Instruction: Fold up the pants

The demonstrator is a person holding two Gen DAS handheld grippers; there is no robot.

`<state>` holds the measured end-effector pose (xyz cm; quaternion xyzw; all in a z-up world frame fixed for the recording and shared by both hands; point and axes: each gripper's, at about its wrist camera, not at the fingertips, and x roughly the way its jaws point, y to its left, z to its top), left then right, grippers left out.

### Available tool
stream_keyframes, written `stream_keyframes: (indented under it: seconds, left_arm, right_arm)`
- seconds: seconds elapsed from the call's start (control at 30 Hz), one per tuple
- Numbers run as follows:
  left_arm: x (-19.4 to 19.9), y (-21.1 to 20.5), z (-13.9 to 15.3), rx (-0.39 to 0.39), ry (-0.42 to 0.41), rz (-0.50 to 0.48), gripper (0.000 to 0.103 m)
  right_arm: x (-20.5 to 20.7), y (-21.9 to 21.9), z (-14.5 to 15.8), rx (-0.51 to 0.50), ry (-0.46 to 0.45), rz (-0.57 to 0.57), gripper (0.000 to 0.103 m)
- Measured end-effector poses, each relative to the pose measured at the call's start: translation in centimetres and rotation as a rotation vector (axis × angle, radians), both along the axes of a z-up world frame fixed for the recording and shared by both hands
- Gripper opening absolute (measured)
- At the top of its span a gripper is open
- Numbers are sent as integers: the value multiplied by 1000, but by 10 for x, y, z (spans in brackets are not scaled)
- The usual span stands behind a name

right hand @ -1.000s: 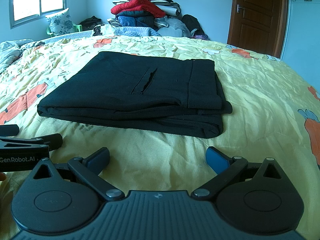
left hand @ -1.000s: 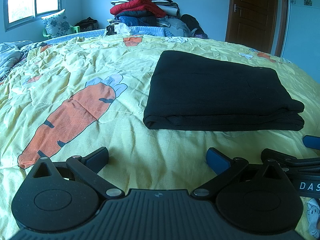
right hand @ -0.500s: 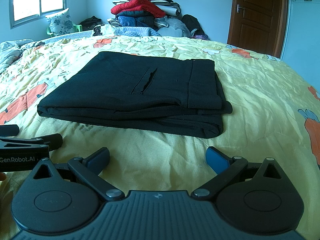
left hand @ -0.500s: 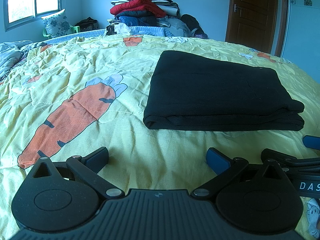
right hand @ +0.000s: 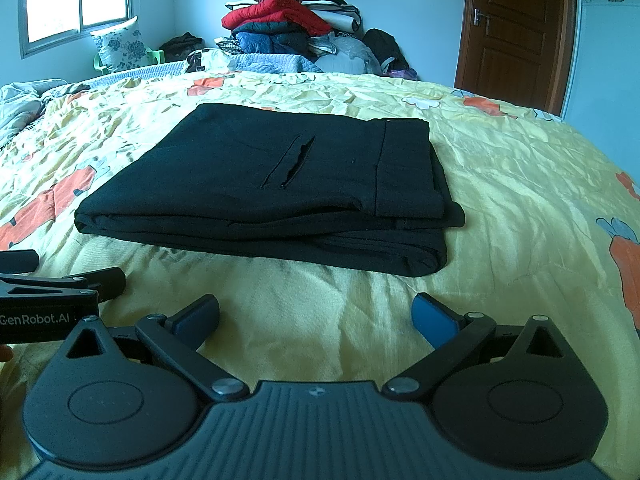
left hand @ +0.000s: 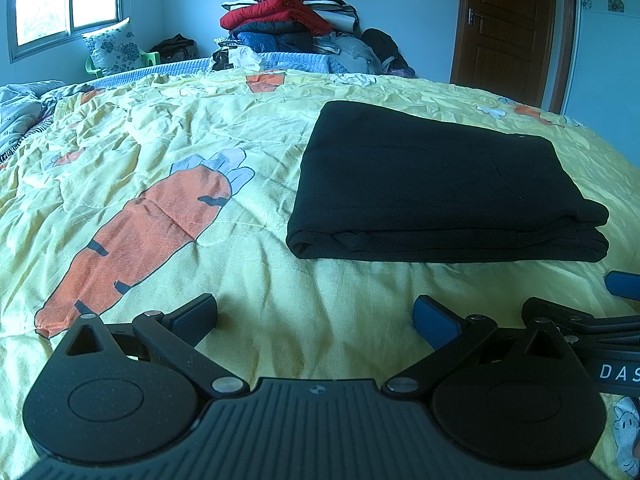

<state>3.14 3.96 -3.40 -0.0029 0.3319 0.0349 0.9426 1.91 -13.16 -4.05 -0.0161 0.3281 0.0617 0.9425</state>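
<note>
Right wrist view: nothing has shifted lately; the black pants lie folded, and both the left gripper and right gripper stay spread wide and empty nearby, so folding looks finished.

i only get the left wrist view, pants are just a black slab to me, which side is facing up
Observer: The pants show a slit pocket on top.
Operator: where's the waistband
Observer: Along the right end, where the waistband seam runs across the top layer.
Operator: is the right gripper holding anything
Observer: No, the right gripper is open over bare bedsheet, short of the pants.
</note>
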Motion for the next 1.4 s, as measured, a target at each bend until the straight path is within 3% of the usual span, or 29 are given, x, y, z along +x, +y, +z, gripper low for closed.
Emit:
stream_keyframes:
  seconds: [1.07, 1.4]
  left_arm:
    - [0, 0, 0, 0, 0, 0, 103]
    - [0, 0, 0, 0, 0, 0, 103]
  right_arm:
    - [19, 3, 9, -6, 117, -17, 103]
    - [16, 2, 5, -4, 69, 4, 103]
